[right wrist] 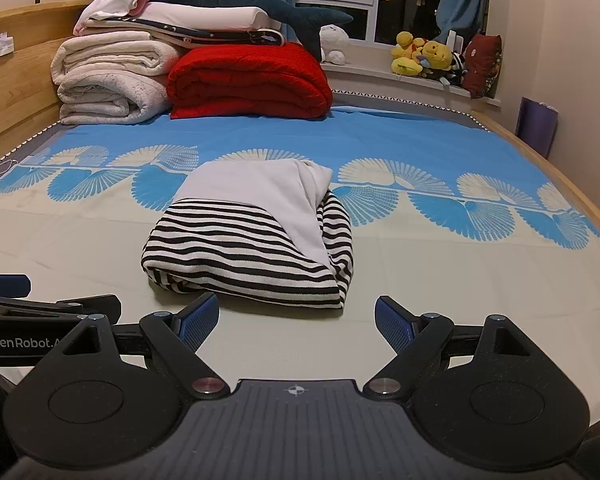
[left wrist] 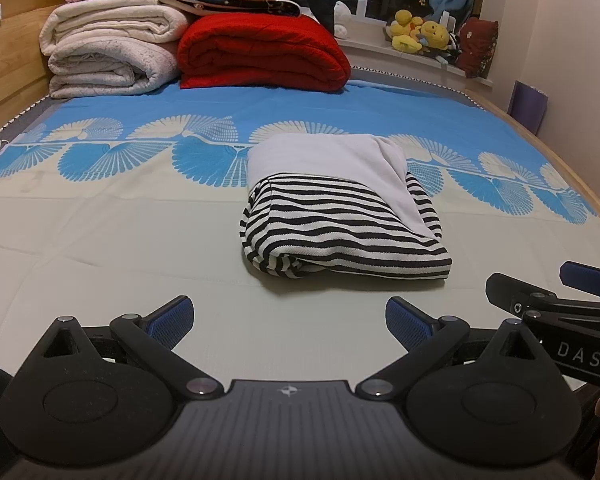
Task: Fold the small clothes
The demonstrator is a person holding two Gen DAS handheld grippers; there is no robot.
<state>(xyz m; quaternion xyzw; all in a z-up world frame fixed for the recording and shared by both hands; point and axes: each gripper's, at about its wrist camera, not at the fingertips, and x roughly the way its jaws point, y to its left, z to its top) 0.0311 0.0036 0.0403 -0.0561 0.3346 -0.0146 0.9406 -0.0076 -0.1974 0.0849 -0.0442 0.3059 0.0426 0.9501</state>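
Observation:
A small black-and-white striped garment with a plain white panel (left wrist: pixel 340 216) lies folded into a compact bundle on the bed; it also shows in the right wrist view (right wrist: pixel 252 240). My left gripper (left wrist: pixel 288 320) is open and empty, held just in front of the bundle, a little to its left. My right gripper (right wrist: pixel 296 320) is open and empty, just in front of the bundle's near edge. The right gripper's side shows at the right edge of the left wrist view (left wrist: pixel 560 300), and the left gripper's side at the left edge of the right wrist view (right wrist: pixel 40 312).
The bed sheet (left wrist: pixel 100 240) is cream with a blue fan pattern. Folded white blankets (left wrist: pixel 108 56) and a red quilt (left wrist: pixel 260 52) are stacked at the head of the bed. Plush toys (left wrist: pixel 424 36) sit on the windowsill. A wooden bed frame (left wrist: pixel 580 184) runs along the right.

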